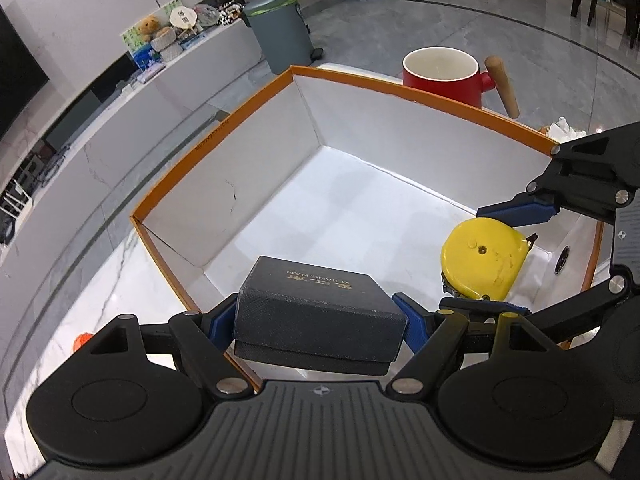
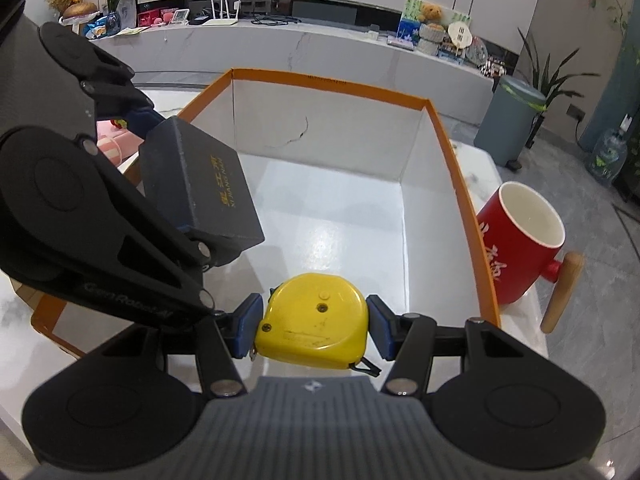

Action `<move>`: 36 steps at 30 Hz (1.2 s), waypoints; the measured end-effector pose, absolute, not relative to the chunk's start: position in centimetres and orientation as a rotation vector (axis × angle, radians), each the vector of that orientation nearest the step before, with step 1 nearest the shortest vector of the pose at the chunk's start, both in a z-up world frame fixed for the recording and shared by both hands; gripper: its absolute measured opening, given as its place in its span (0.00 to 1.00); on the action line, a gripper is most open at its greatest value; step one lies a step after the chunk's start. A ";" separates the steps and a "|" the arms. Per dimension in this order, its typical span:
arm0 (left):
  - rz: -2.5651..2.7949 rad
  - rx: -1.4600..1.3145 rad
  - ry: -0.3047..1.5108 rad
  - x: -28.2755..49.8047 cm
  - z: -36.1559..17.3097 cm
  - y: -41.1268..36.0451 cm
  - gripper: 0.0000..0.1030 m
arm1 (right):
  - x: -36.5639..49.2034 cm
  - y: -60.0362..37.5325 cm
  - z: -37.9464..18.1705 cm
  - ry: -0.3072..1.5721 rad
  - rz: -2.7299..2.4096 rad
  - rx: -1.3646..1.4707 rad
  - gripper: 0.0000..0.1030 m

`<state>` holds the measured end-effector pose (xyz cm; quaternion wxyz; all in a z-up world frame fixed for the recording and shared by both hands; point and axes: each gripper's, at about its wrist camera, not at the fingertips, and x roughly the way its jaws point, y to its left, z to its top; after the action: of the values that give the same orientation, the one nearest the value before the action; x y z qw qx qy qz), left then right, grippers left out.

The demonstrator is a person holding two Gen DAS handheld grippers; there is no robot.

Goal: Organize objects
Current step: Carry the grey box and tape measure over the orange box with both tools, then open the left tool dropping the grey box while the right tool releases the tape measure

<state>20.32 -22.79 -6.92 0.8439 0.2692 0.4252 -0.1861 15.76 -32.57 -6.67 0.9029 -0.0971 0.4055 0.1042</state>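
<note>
both grippers, left gripper (image 1: 320, 316) and right gripper (image 2: 314, 322), have black linkage arms, silver rivets, blue finger pads (image 2: 248, 326), ribbed grey bodies; faint "genrobot.ai" lettering.

Left hand-held gripper (image 1: 320, 316) clamps a dark box (image 1: 320, 312), blue pads (image 1: 412, 320) pressed against both sides, right over the near rim of the orange-edged carton (image 1: 224, 128). Gold lettering shows on the box lid. Over on the right, the right hand-held gripper (image 1: 498, 260) pinches a yellow tape measure (image 1: 480, 260) inside the carton, above its white floor. Behind the far wall stands a red mug (image 1: 440, 80) with a wooden handle. A white marble counter (image 1: 100, 292) carries the carton; a grey bin (image 1: 280, 32) sits on the floor beyond.
</note>
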 end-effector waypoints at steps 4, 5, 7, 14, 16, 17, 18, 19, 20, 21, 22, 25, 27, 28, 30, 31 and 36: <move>-0.389 0.570 0.900 20.4 -7.0 -23.0 0.89 | 15.3 -32.4 -6.8 0.844 0.215 -0.188 0.56; -0.386 0.571 0.901 20.4 -7.0 -23.0 0.89 | 15.3 -32.4 -6.9 0.845 0.214 -0.185 0.56; -0.383 0.566 0.901 20.5 -6.9 -23.0 0.90 | 15.3 -32.4 -6.8 0.845 0.209 -0.187 0.55; -0.380 0.563 0.904 20.4 -6.7 -23.0 0.92 | 15.1 -32.5 -6.4 0.831 0.200 -0.204 0.57; -0.375 0.569 0.901 20.3 -6.6 -23.0 0.93 | 15.0 -32.5 -6.3 0.829 0.198 -0.207 0.58; -0.375 0.571 0.898 20.3 -6.6 -23.1 0.93 | 14.9 -32.5 -6.2 0.828 0.197 -0.209 0.58; -0.375 0.574 0.895 20.3 -6.5 -23.1 0.93 | 14.9 -32.5 -6.2 0.827 0.196 -0.208 0.59; -0.373 0.576 0.892 20.2 -6.5 -23.1 0.93 | 14.9 -32.6 -6.2 0.827 0.195 -0.208 0.59; -0.372 0.579 0.892 20.2 -6.5 -23.1 0.93 | 14.9 -32.6 -6.1 0.826 0.194 -0.209 0.59; -0.371 0.581 0.891 20.2 -6.5 -23.1 0.93 | 15.0 -32.7 -6.1 0.826 0.193 -0.210 0.59; -0.369 0.585 0.889 20.2 -6.4 -23.1 0.93 | 15.0 -32.7 -6.1 0.826 0.192 -0.210 0.59; -0.366 0.592 0.886 20.2 -6.3 -23.2 0.93 | 14.9 -32.8 -6.1 0.825 0.189 -0.211 0.59; -0.366 0.592 0.885 20.2 -6.2 -23.2 0.93 | 14.9 -32.8 -6.0 0.824 0.188 -0.210 0.59; -0.365 0.593 0.884 20.1 -6.2 -23.3 0.93 | 14.9 -32.8 -6.0 0.823 0.187 -0.211 0.59; -0.363 0.595 0.881 20.1 -6.1 -23.3 0.93 | 14.9 -32.9 -5.8 0.823 0.187 -0.212 0.59; -0.363 0.596 0.880 20.1 -6.0 -23.3 0.93 | 14.8 -32.8 -5.8 0.822 0.186 -0.213 0.59; -0.361 0.593 0.872 20.0 -5.6 -23.4 0.93 | 14.7 -32.8 -5.5 0.818 0.182 -0.215 0.59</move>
<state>20.05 -23.35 -5.59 0.8487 0.2815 0.4138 -0.1713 14.71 -32.84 -5.46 0.9079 -0.1042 0.3963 0.0883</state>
